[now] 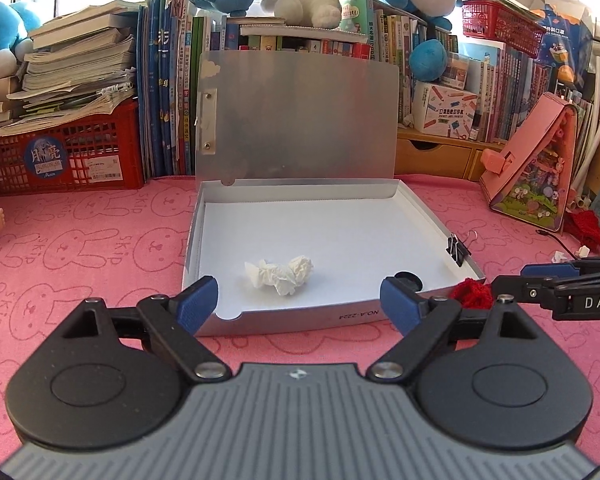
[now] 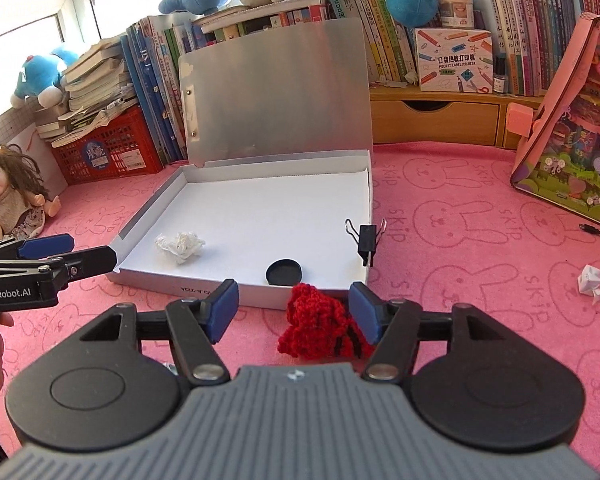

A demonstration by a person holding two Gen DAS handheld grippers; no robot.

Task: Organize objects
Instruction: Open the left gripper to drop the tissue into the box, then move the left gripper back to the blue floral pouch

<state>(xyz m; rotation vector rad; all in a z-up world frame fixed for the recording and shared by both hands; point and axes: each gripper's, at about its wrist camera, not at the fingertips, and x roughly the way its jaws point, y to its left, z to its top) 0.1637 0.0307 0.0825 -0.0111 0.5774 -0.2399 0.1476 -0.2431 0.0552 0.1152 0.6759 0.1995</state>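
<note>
- Your left tool (image 1: 298, 300) is released, jaws wide and empty, before the shallow grey cardboard box (image 1: 432, 216) with its lid up on the pink bunny-print table (image 1: 100, 248).
- Inside the box lie a crumpled white paper wad (image 1: 280, 276) and a round black cap (image 2: 284, 273); a black binder clip (image 2: 366, 238) grips its right wall.
- Your right tool (image 2: 296, 314) is released; the red knitted piece (image 2: 320, 328) lies on the table between its jaws, just outside the box's front wall.

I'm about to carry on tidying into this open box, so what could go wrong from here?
1. The binder clip sits on the box's right wall; a bump could knock it off.
2. The red knitted piece lies outside against the right gripper's right finger, so it might snag.
3. The upright lid could fall shut.
</note>
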